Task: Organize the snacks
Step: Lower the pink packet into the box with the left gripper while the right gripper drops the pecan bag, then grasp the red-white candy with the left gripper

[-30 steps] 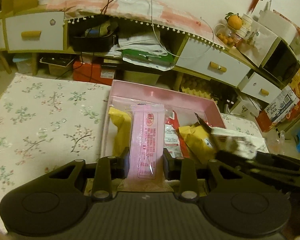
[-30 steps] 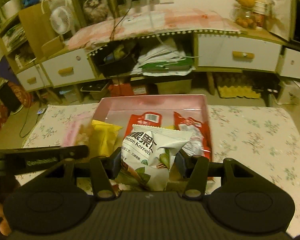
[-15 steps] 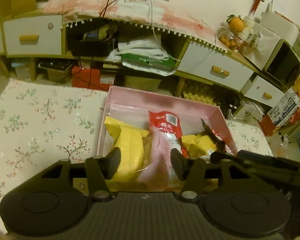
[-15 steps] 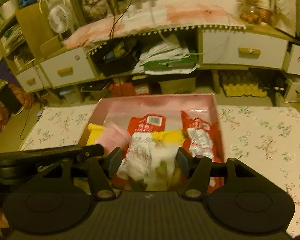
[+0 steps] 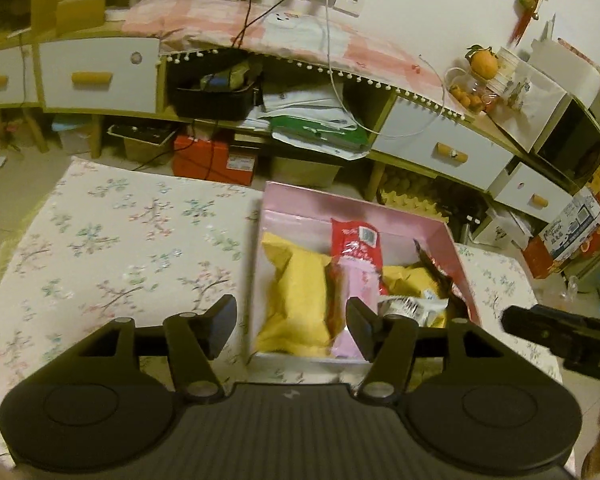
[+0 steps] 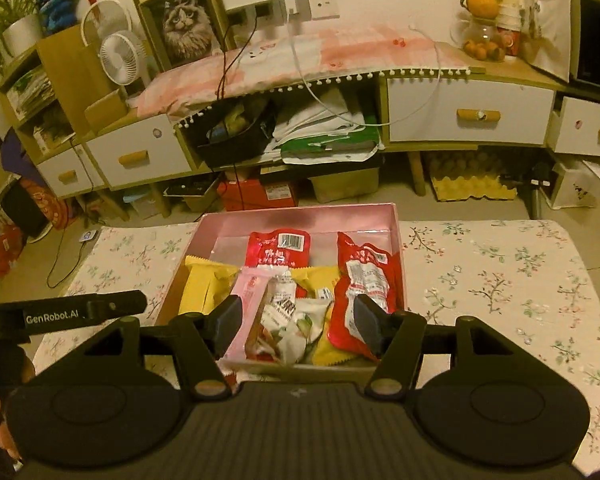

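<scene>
Well, from left to right:
Tablecloth: the floral-printed cloth (image 5: 112, 248) lies bare left of the box, with wide free room there for moving.
Left gripper: the black two-finger left gripper (image 5: 291, 326) hangs with its jaws spread wide and nothing between them, over the box's near-left corner.
Box: the shallow pink cardboard box (image 6: 300, 216) sits mid-table; its walls are low, yet I judge a low sweep could catch the near rim.
Snacks: a yellow foil pouch (image 5: 300, 300), a slim pink wrapped bar (image 6: 247, 308), a white pecan-kernel bag (image 6: 296, 332) and two red sealed packets (image 6: 366, 280) lie overlapped inside the box.
Handling: these look light, soft and slippery and would crumple; pinching a flat sealed edge seems safest.
Right gripper: the black right gripper (image 6: 296, 322) hovers with jaws apart and empty, above the white bag.
Right side: more bare cloth lies right of the box, open up to the table's edge.
</scene>
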{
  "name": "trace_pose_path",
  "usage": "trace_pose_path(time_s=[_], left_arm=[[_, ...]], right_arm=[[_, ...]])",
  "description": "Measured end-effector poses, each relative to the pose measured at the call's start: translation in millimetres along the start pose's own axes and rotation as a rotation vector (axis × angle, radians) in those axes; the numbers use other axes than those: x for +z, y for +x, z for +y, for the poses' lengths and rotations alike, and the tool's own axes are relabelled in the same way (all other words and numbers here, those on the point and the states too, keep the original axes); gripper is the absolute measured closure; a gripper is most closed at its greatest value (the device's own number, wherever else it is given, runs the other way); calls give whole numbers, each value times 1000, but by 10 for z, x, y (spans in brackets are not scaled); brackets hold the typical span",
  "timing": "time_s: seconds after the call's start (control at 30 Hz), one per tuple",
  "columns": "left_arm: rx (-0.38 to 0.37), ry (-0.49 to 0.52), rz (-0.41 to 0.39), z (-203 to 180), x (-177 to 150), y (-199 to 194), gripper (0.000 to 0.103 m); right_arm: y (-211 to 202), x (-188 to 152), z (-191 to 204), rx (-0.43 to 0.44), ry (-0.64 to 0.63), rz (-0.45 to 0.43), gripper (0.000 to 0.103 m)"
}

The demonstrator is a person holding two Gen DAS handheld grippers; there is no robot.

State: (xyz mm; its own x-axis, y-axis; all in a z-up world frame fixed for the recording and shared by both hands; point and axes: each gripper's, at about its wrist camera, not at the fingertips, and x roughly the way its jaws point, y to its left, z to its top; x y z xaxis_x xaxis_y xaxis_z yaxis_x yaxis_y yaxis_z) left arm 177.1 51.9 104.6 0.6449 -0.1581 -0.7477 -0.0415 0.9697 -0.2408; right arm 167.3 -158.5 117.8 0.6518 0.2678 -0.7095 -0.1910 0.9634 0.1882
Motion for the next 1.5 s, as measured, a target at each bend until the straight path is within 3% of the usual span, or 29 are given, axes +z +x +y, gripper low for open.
trace_pose_path(time_s=[0.2,0.33,0.53,0.83,1.1,1.3,1.5], left_arm=[[-9,25,33,38,-151,-204,37],[35,61,37,120,-269,-340,37],[70,23,50,345,-393,-470,34],[139,-6,207,501,-585,-94,32],[194,47,227,520,-637,56,22],[217,40,241,568,-658,165,22],[222,55,253,597,-675,241,22]], right_arm=[[-222,-89,1,29,-8,12,45],[-313,-169,50,55,-17,49,45],[-398,-361,192,96,-37,112,43],[-231,-493,189,101,11,192,40],[-134,-613,232,72,-2,209,36],[31,-719,264,130,82,236,35],[125,-770,379,139,71,246,35]])
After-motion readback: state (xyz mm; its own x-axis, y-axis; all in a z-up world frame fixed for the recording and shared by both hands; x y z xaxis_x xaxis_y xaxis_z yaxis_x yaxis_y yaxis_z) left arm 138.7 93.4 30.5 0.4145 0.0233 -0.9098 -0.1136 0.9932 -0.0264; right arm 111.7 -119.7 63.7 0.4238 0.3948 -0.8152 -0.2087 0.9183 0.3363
